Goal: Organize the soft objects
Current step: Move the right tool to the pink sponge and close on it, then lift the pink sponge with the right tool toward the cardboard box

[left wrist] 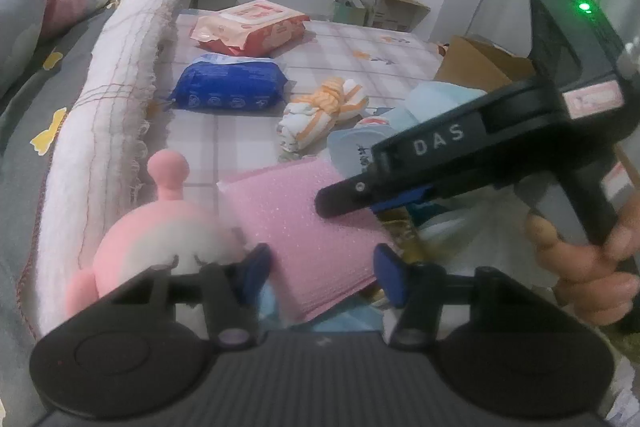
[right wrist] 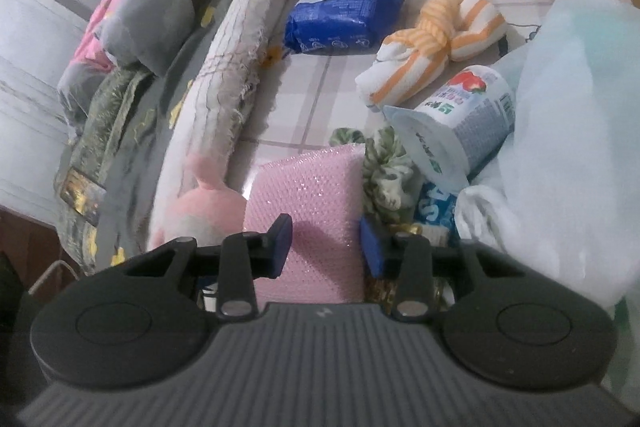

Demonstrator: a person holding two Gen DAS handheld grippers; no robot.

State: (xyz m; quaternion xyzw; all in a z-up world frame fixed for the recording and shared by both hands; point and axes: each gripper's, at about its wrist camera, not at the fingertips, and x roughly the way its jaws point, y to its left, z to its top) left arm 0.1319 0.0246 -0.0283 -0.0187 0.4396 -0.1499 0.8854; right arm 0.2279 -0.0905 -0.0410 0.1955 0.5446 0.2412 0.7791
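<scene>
Pink plush toy (left wrist: 160,243) lies at far left against the quilt edge (left wrist: 108,131). Just beside it, the pink sponge (left wrist: 304,227) sits between the fingers of my left claw (left wrist: 324,269), jaws half open, pads not pressing. My right claw (right wrist: 326,245) straddles the same sponge, narrower, not visibly clamping. Striped cloth bundle (right wrist: 436,47) beyond.

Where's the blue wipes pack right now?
The blue wipes pack lies on the checked sheet, upper left in both wrist views, between the orange wipes pack and the knotted striped cloth.
</scene>
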